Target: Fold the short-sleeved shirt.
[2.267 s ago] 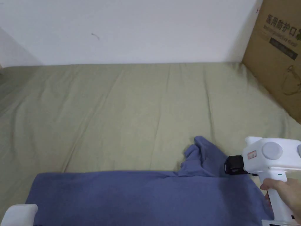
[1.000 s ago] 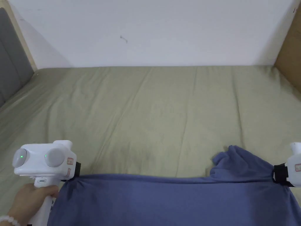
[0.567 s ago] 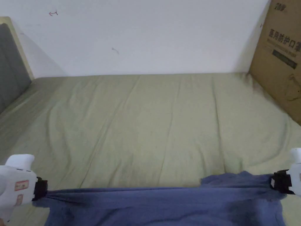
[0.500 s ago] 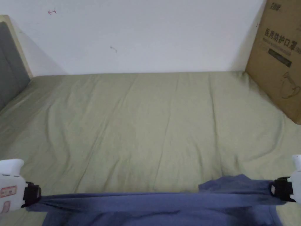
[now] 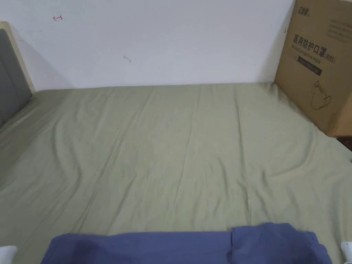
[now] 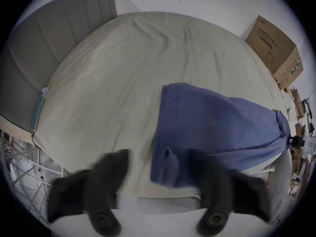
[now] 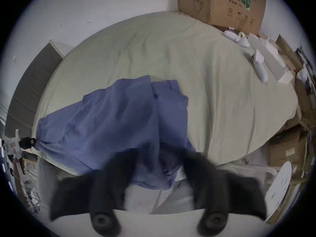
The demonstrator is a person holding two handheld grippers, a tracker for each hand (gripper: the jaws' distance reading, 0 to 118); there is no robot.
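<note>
- The blue shirt (image 5: 185,247) lies at the 6 o'clock edge of the bed (image 5: 172,144). It is laid crosswise in a long band, with its near part spilling over the mattress edge.
- In its own view the left tool (image 6: 159,157) has its jaws wide apart and blurred, with a small peak of cloth between them, not pinched.
- The right tool (image 7: 159,153) is the same, its jaws spread with loose folds hanging between them.
- Seen from across, though, the cloth draws to a point at each tool, so I can't say either has fully let go.
- My guess is that the shirt is stretched from both ends to pull it flat and square before the next fold.
- The fabric is a soft, matte knit with rippled tension lines. A sleeve (image 5: 275,240) is doubled over at 5 o'clock.
- The olive sheet under it is creased lengthwise, a stiff cardboard box (image 5: 319,68) stands at 2 o'clock and a grey padded headboard (image 5: 10,75) at 10.
</note>
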